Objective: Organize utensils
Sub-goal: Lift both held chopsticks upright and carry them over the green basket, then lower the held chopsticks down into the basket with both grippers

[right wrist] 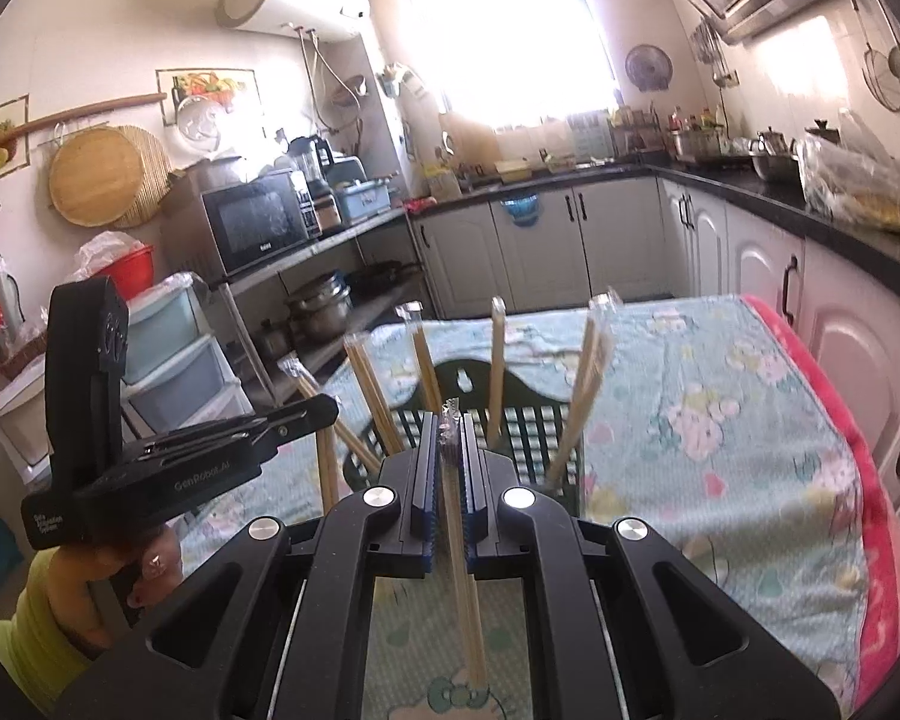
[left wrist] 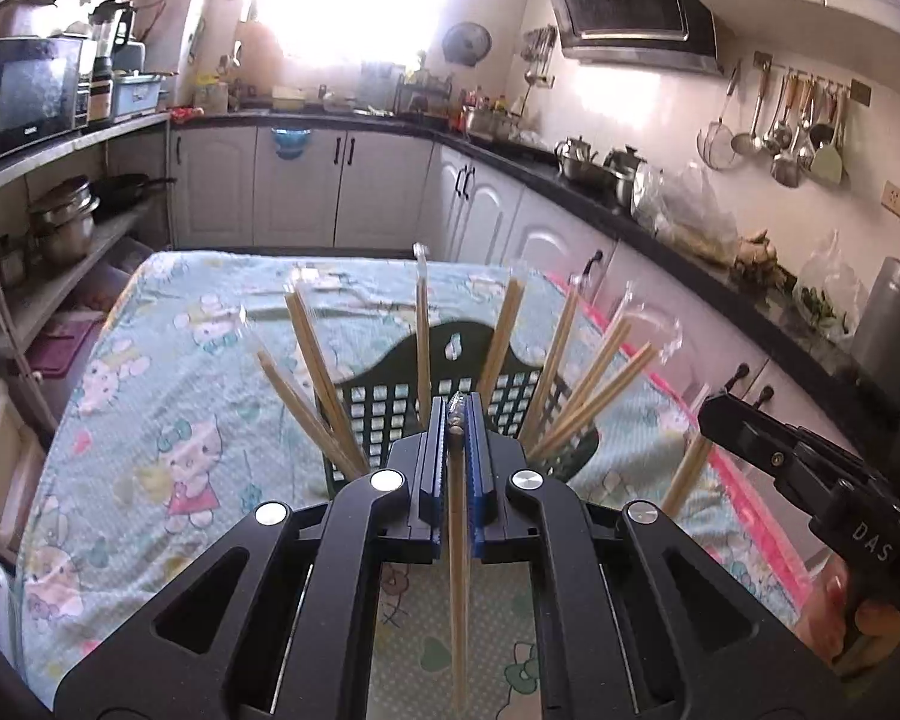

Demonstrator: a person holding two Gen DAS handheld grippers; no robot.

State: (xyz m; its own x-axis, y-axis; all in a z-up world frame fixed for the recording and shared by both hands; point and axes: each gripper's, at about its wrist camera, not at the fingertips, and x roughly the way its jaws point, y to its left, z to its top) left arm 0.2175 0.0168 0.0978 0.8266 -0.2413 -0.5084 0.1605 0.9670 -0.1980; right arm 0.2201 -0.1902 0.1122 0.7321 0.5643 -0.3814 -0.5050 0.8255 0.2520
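Fig.: L gripper (left wrist: 457,414) & R gripper (right wrist: 450,420) each clamped on wrapped chopsticks (left wrist: 457,540) above table's dark holder (left wrist: 450,360); tip vertical, lower into free slot w/o knocking neighbours.

Pale tan chopsticks (left wrist: 320,360), dark green lattice basket (left wrist: 390,402), mint cartoon-cat tablecloth (left wrist: 168,396)

Wrapped chopsticks (left wrist: 324,372) are fanning out of the dark basket (left wrist: 390,402), crowding the air above it, while open tabletop (left wrist: 150,420) is lying clear on its left and cabinets (left wrist: 570,240) are hemming in the right edge.
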